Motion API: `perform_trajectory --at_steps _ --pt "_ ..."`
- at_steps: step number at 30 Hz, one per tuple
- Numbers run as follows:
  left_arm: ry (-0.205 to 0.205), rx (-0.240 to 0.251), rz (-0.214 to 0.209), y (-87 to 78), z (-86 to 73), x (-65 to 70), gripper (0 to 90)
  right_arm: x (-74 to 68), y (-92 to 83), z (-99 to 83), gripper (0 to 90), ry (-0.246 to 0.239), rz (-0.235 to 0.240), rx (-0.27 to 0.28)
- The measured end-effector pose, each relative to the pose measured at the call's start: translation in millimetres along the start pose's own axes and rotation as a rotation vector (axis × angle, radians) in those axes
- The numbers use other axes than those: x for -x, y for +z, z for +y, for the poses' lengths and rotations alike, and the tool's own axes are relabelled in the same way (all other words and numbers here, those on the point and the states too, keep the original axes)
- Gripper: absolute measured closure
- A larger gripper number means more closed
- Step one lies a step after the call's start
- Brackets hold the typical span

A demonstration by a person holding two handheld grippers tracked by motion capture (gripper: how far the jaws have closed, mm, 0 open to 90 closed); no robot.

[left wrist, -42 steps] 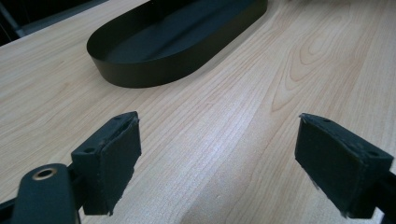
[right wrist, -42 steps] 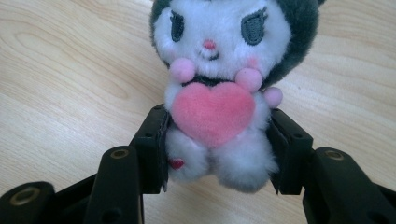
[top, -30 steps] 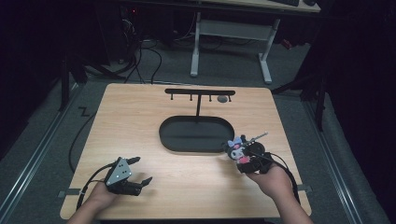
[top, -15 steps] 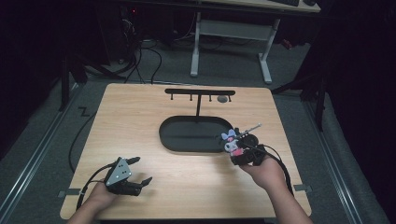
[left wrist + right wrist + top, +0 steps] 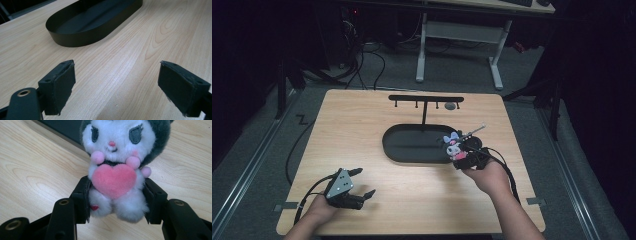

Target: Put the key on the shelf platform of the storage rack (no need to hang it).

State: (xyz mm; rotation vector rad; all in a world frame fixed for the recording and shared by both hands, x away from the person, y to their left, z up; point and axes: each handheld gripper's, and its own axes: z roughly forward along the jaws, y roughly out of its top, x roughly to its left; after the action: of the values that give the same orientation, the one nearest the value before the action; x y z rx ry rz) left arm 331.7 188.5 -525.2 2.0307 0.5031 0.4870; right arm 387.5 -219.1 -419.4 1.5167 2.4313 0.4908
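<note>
High view: wooden table (image 5: 362,130) with a black oval tray (image 5: 412,150) at centre and a black T-shaped rack (image 5: 426,100) standing at the tray's far edge. Right gripper (image 5: 464,155) sits just beside the tray's right end, gripped by the person's right hand (image 5: 487,175). It holds a small plush toy (image 5: 454,146) with a white face, dark ears and a pink heart. Right gripper view: jaws closed on the plush toy's (image 5: 116,173) lower body, one pad on each side, heart facing the camera; toy above the table, tray edge behind it.

Left gripper (image 5: 359,187) rests low at the near left of the table, well apart from the tray. Left gripper view: jaws spread wide, nothing between them, bare wood below, tray (image 5: 95,22) ahead.
</note>
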Motion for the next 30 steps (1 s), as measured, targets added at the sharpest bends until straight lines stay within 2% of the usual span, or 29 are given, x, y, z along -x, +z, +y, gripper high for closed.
perform_trajectory --at_steps 12,30 --pt "0.000 0.005 0.002 -1.1 -0.5 0.1 15.3 5.6 11.0 11.8 49.0 0.031 0.006 0.000" --pt "0.002 0.009 0.004 -1.7 -0.8 0.5 15.4 -1.8 44.3 47.0 48.9 0.030 0.007 0.007"
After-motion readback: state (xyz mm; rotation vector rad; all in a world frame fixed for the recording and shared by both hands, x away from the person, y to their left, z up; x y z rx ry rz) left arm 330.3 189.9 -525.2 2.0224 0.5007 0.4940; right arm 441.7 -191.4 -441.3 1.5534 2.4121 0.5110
